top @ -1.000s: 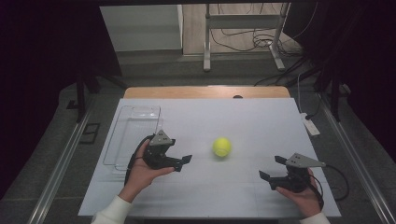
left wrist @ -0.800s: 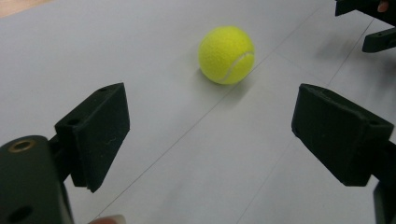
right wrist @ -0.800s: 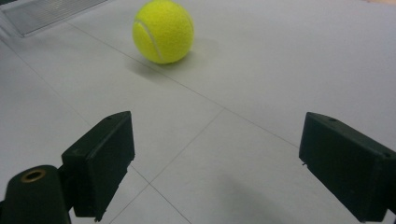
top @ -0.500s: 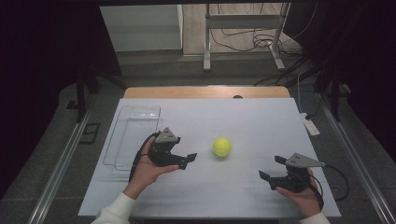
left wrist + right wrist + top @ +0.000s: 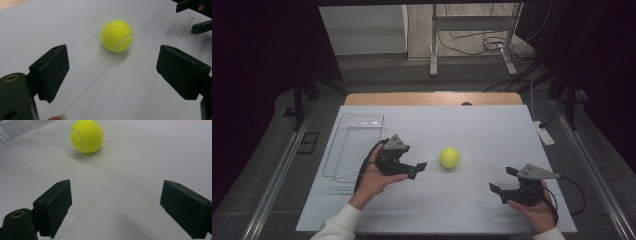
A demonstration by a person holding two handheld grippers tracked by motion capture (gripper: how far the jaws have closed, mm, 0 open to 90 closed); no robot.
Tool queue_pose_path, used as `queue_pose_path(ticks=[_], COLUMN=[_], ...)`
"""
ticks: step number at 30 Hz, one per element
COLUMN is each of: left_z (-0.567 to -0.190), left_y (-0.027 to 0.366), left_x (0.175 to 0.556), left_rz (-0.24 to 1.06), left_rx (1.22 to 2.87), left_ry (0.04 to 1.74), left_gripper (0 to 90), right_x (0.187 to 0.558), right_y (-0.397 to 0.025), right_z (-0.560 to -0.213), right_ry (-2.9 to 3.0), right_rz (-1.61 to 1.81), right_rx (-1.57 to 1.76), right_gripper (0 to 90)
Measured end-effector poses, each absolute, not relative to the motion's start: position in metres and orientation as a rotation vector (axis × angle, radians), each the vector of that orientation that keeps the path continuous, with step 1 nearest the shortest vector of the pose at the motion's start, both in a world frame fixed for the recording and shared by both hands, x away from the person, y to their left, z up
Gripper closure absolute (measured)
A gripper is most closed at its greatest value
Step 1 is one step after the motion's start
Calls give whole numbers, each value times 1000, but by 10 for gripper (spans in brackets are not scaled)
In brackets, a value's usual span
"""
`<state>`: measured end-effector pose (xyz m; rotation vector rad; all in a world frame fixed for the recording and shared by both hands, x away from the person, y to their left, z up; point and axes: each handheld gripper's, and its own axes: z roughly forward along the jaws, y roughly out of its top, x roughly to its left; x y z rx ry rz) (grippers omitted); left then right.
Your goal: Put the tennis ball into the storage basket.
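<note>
A yellow tennis ball (image 5: 449, 157) rests on the white table top (image 5: 492, 125), near the middle. My left gripper (image 5: 417, 169) is held just left of the ball with a small gap between them, and it is open with nothing in it. In the left gripper view the ball (image 5: 117, 35) lies ahead of the wide-apart jaws of that gripper (image 5: 113, 65). My right gripper (image 5: 502, 179) sits near the front right of the table, open and empty. Its own view shows the ball (image 5: 87, 136) farther off, beyond the spread jaws of the right gripper (image 5: 116, 195).
A clear plastic tray (image 5: 354, 145) lies at the table's left side, behind the left hand; its corner (image 5: 22, 126) appears in the right gripper view. A white power strip (image 5: 544, 135) lies off the right edge. A wooden strip (image 5: 432, 98) borders the far edge.
The left hand has carried its gripper to the right, closer to the ball. The ball and the right gripper have stayed put.
</note>
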<state>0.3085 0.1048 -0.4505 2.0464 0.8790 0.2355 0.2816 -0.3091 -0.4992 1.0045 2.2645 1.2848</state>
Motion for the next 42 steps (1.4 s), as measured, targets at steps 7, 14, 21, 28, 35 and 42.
queue_pose_path(ticks=[7, 14, 21, 28, 35, 42], left_z=[-450, -451, -452, -452, -455, -457], left_y=[100, 94, 89, 83, 77, 69], left_x=[311, 315, 318, 321, 325, 328], left_rz=[231, 221, 212, 207, 195, 185], left_rx=[2048, 2057, 2062, 2068, 2081, 2097], left_ry=[873, 862, 859, 851, 844, 834], left_gripper=[121, 118, 113, 110, 106, 100], right_x=[282, 282, 282, 282, 282, 282], right_y=[-309, -309, -309, -310, -310, -310], right_z=[-499, -499, -500, -499, -500, -500], right_ry=[2265, 2266, 2266, 2267, 2267, 2267], right_rz=[1285, 1289, 1283, 1288, 1287, 1286], right_rx=[1005, 1003, 1004, 1005, 1008, 1008], right_gripper=[108, 108, 108, 108, 107, 107])
